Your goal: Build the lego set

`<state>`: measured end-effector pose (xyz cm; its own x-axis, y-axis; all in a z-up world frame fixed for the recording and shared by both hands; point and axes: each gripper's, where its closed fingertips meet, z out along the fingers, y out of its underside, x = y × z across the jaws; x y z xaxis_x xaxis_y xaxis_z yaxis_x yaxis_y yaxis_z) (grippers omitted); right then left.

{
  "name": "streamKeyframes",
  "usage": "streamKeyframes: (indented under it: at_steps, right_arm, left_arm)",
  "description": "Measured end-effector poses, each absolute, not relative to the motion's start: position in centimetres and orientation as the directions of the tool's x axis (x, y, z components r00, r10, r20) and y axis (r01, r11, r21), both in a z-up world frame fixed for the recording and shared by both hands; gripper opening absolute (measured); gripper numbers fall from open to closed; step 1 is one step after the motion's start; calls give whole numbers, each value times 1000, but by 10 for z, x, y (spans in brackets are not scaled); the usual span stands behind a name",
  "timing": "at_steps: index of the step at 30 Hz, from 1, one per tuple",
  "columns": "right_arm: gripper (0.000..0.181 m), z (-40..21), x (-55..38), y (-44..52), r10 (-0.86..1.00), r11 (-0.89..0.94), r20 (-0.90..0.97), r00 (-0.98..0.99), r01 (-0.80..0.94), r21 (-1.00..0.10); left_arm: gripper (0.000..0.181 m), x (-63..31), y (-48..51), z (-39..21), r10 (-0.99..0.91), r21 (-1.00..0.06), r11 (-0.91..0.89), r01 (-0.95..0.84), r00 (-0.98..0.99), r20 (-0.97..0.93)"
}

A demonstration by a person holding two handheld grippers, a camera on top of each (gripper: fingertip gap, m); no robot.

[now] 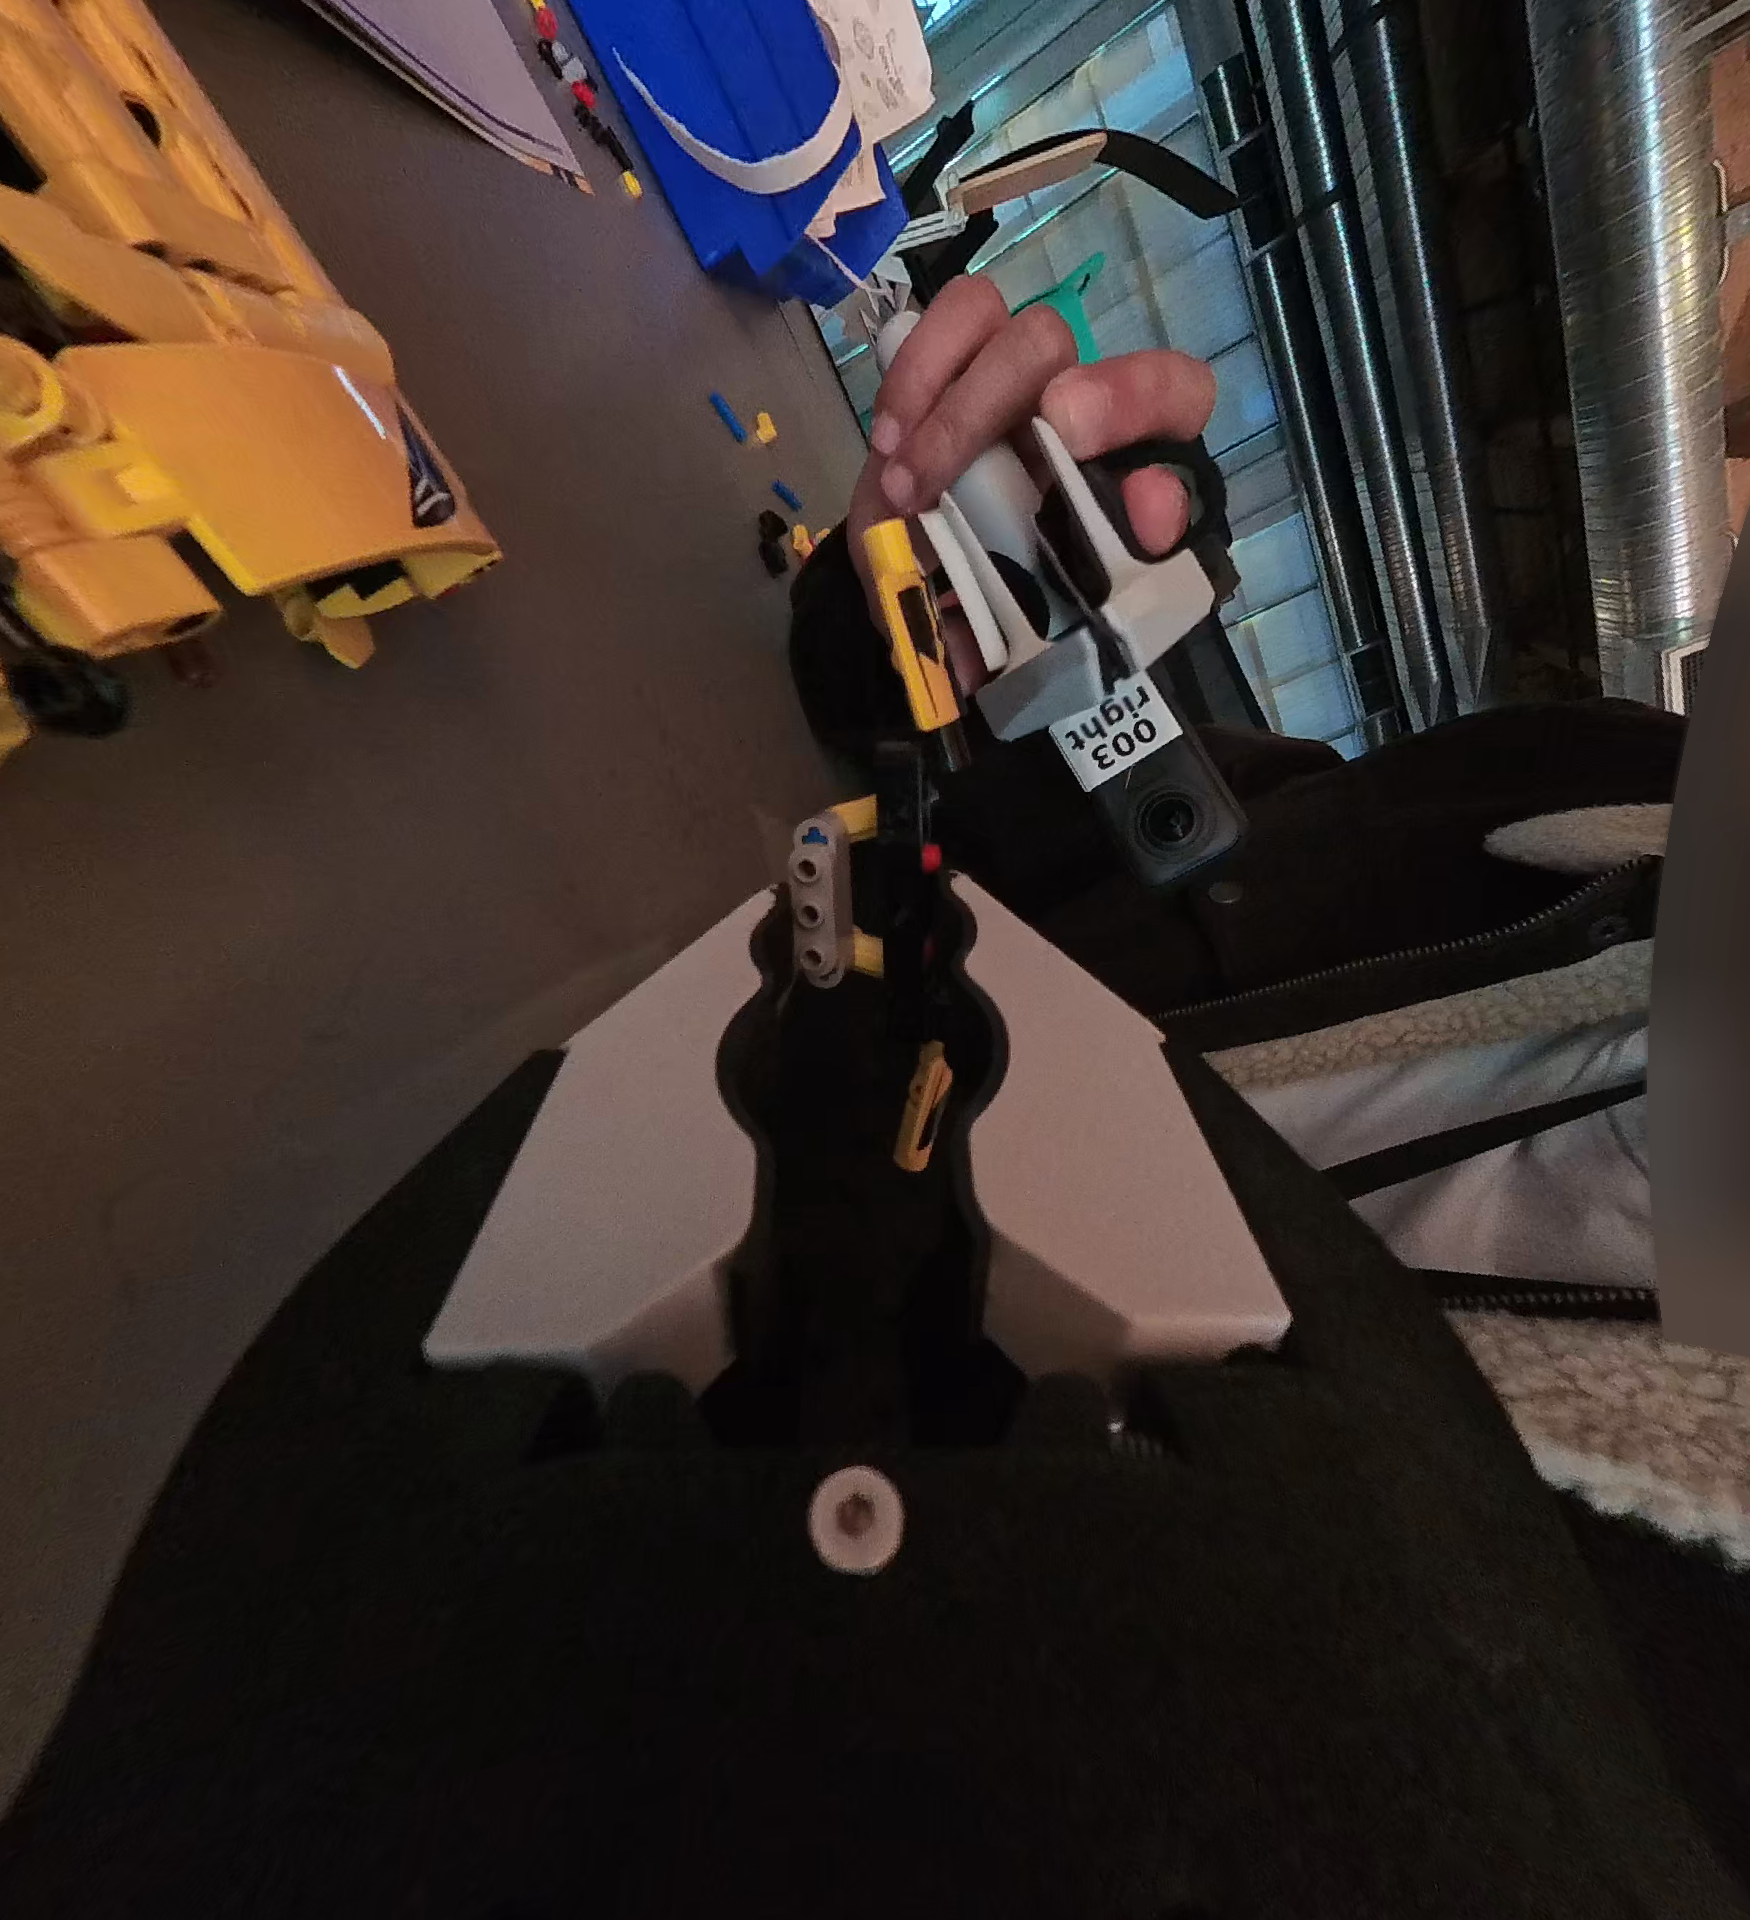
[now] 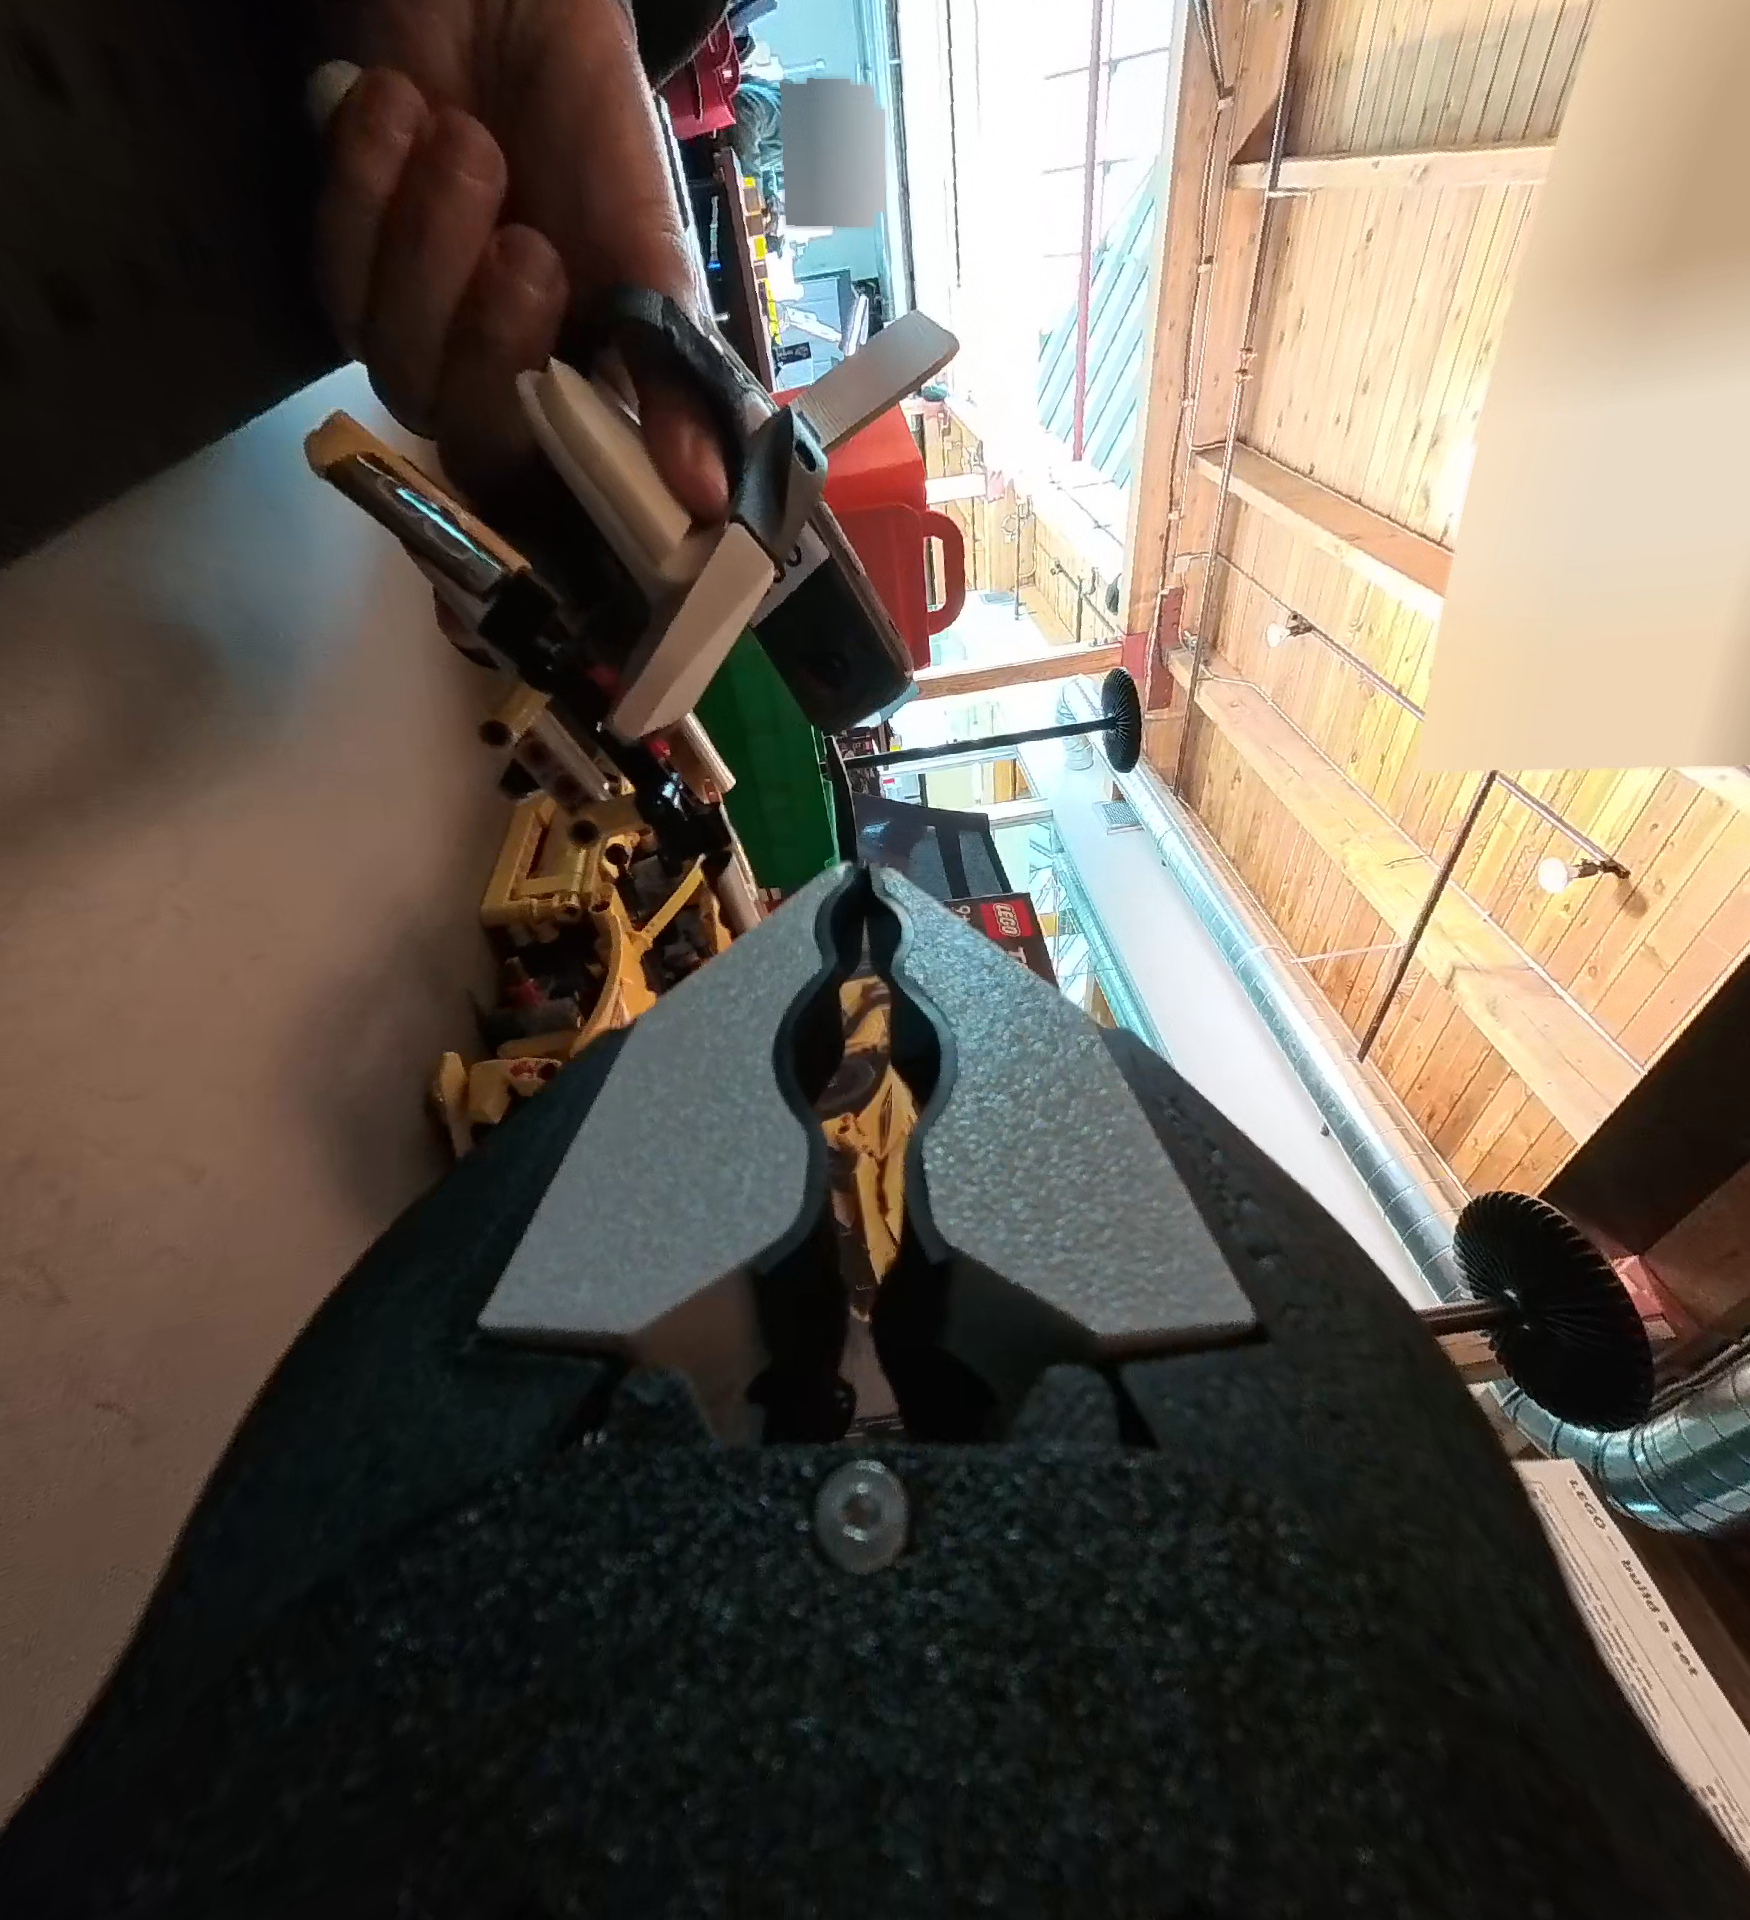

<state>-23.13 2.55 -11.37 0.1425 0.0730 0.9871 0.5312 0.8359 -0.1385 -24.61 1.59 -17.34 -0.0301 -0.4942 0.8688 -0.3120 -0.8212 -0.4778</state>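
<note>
My left gripper [image 1: 866, 904] is shut on a small Lego sub-assembly [image 1: 900, 831]: a black beam with a grey holed beam [image 1: 817, 899], yellow parts and a red pin. It is held in the air above the table. My right gripper [image 2: 866, 878] is shut on a yellow panel piece [image 2: 866, 1101] that shows through the gaps between its fingers. In the left wrist view that yellow panel [image 1: 910, 623] hangs just above the black beam's top end, nearly touching it. In the right wrist view the sub-assembly [image 2: 549, 727] sits at the left gripper's tips, up and to the left.
The large yellow Lego vehicle [image 1: 175, 468] lies on the grey table [image 1: 538, 779]; it also shows in the right wrist view [image 2: 580, 935]. Loose small pieces [image 1: 777, 509], a blue bin [image 1: 736, 135] and a paper sheet [image 1: 455, 62] lie beyond. A red container [image 2: 871, 520] and a green plate [image 2: 762, 769] stand behind. One gripper's finger ends stand about 6 cm off the other's.
</note>
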Motion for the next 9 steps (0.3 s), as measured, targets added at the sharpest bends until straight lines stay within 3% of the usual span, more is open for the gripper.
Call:
streamKeyframes:
  at_steps: [9]
  right_arm:
    - [0,-122,-235,22,87,841,991,97,526,-125]
  left_arm:
    - [25,-246,15,-174,-495,-478,-820,-315,-29,869]
